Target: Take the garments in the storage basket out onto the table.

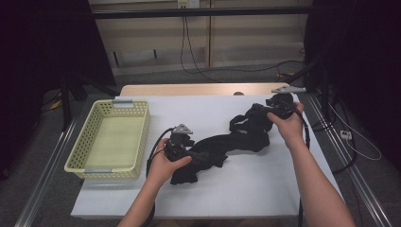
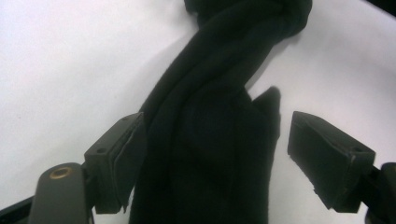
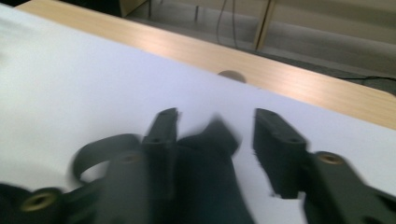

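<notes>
High view: a black twisted garment [image 1: 231,139] lies stretched on the white table cover [image 1: 236,189], running from the near left, by the person's left hand [image 1: 165,165], up toward the far right corner, where the right hand [image 1: 289,125] is; what kind of garment it is I cannot tell (a loop like a strap shows at its far end). The left gripper [image 1: 191,153] sits over the near end of the cloth. In the left gripper view its jaws stand spread with the dark cloth [image 2: 210,140] between them: the fabric lies against the left pad, while a clear gap of white shows before the right pad, so nothing is pinched. The right gripper [image 1: 279,105] is at the far end of the garment. In the right gripper view, which is blurred, its jaws are likewise apart, with a tip of the cloth [image 3: 210,154] between them and bare cover showing beside the right jaw; no pinch shows. A pale yellow perforated plastic basket [image 1: 80,151] stands on the left part of the table, apart from the garment, just beside the left hand's side. Beyond the cover, the wooden table edge [image 1: 198,89] shows, and cables trail across the grey floor [image 1: 213,71] behind it.
</notes>
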`<action>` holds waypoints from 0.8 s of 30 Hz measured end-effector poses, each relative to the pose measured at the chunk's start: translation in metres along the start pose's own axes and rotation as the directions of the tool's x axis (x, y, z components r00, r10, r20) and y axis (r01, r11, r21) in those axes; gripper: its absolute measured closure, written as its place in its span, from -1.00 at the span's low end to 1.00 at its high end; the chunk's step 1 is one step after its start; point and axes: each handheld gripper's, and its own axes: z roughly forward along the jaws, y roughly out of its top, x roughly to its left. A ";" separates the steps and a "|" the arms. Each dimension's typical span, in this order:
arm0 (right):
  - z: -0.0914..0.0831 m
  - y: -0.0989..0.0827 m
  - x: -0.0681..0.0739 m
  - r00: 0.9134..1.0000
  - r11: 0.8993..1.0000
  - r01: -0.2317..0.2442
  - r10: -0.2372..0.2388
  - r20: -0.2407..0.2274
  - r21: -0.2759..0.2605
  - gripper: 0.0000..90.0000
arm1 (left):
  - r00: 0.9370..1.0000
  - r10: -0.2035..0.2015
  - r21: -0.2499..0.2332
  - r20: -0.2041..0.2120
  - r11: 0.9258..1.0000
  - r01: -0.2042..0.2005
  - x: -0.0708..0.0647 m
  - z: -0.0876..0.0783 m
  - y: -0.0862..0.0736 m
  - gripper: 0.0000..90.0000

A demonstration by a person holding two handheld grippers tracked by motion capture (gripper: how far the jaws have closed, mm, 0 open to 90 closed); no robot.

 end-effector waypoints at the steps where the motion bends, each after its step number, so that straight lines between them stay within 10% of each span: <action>1: -0.001 -0.002 0.004 1.000 1.000 0.014 -0.014 -0.016 -0.003 0.02 | 1.000 0.006 0.003 0.003 1.000 -0.006 0.000 0.000 0.000 -0.54; 16: -0.042 -0.064 0.051 0.987 0.992 0.124 -0.120 -0.110 0.022 0.02 | 0.996 0.087 0.050 -0.019 0.995 -0.086 -0.014 0.026 -0.004 -0.11; 24: -0.030 -0.107 0.051 0.995 0.994 0.088 -0.084 -0.058 0.068 0.11 | 0.998 0.059 0.158 0.030 0.985 -0.063 -0.020 0.031 -0.007 0.77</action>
